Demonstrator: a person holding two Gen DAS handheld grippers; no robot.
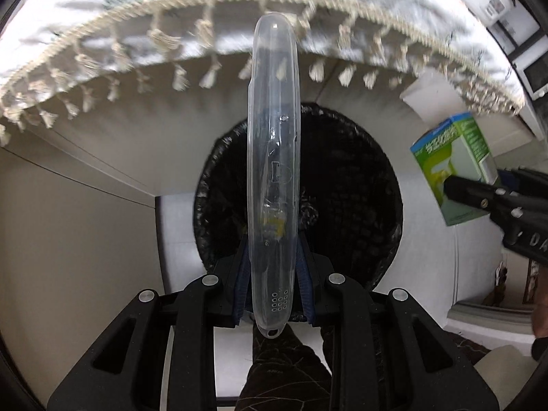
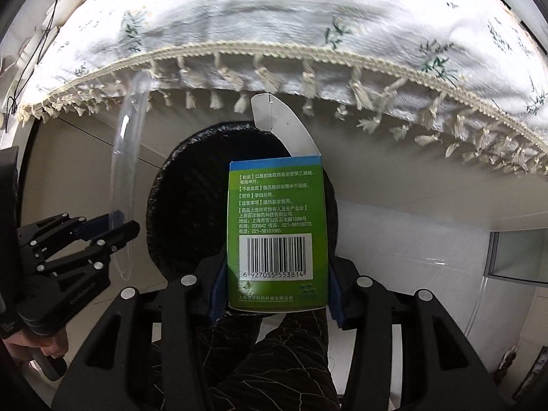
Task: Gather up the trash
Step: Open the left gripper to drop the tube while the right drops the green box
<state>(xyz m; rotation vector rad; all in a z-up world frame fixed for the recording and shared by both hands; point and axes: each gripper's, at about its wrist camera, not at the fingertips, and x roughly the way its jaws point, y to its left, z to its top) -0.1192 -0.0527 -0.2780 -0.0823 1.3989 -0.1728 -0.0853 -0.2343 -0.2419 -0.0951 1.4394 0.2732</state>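
Both pickups done, drop pending: left tool (image 1: 274, 267) clamped on clear plastic case (image 1: 274, 157), right tool (image 2: 274, 291) clamped on green medicine box (image 2: 275, 226), both held above the black-lined bin (image 1: 349, 185) mouth, nothing released yet.

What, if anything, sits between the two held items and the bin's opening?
Nothing visible. The clear case in the left tongs and the green box in the right tongs both hang over the black-lined bin; the tablecloth fringe is beyond it.
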